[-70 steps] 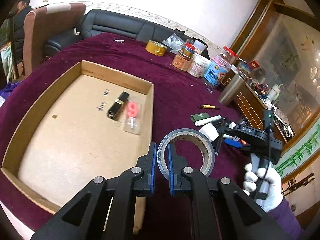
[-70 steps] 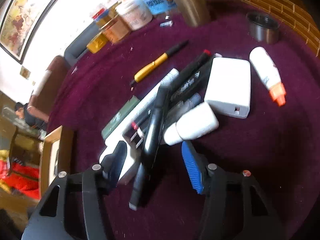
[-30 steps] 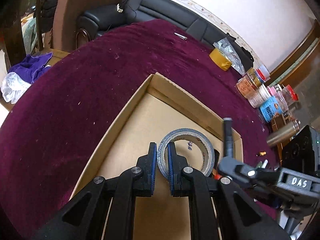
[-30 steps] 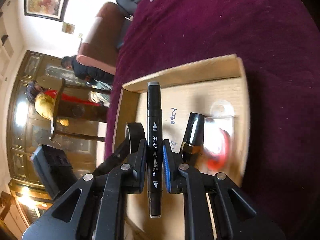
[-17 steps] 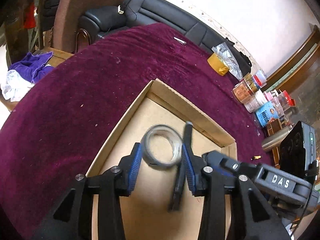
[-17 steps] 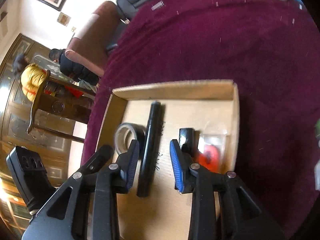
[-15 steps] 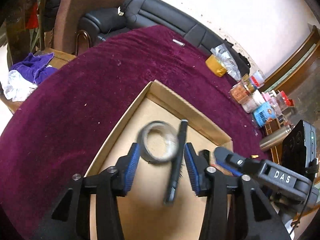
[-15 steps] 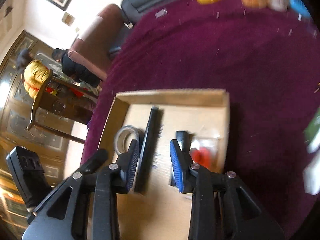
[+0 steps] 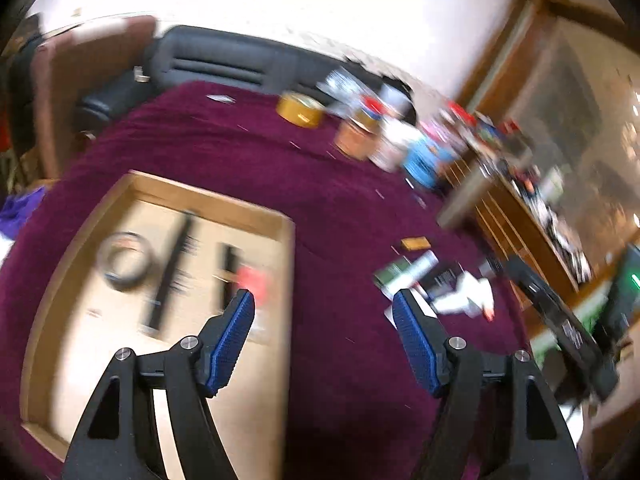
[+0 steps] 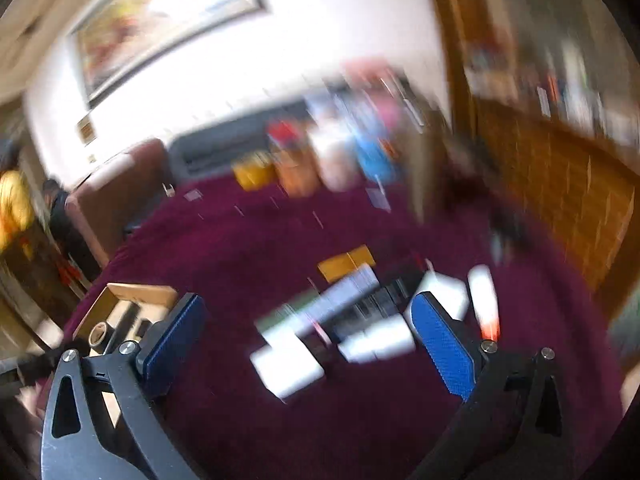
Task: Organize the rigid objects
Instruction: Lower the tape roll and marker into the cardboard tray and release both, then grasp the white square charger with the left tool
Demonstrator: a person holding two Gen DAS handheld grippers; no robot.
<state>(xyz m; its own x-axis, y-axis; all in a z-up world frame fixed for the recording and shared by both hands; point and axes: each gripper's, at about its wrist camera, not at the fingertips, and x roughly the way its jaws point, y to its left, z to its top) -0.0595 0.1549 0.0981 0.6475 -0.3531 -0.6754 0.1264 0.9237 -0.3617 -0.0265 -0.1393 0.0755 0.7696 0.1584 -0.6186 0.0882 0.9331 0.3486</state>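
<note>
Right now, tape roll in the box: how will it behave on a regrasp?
The tape roll lies flat on the box floor, so probably won't roll. A hollow ring looks light and stiff. Marker alongside may get nudged.

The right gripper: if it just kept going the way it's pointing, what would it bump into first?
Probably the blurred pile of loose items on the purple tablecloth. The right gripper is empty, its jaws opening, and the pile lies straight ahead between them; depth is unclear.

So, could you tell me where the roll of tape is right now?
In the left wrist view, the roll of tape lies in the cardboard box, at its left, beside the black marker.
</note>
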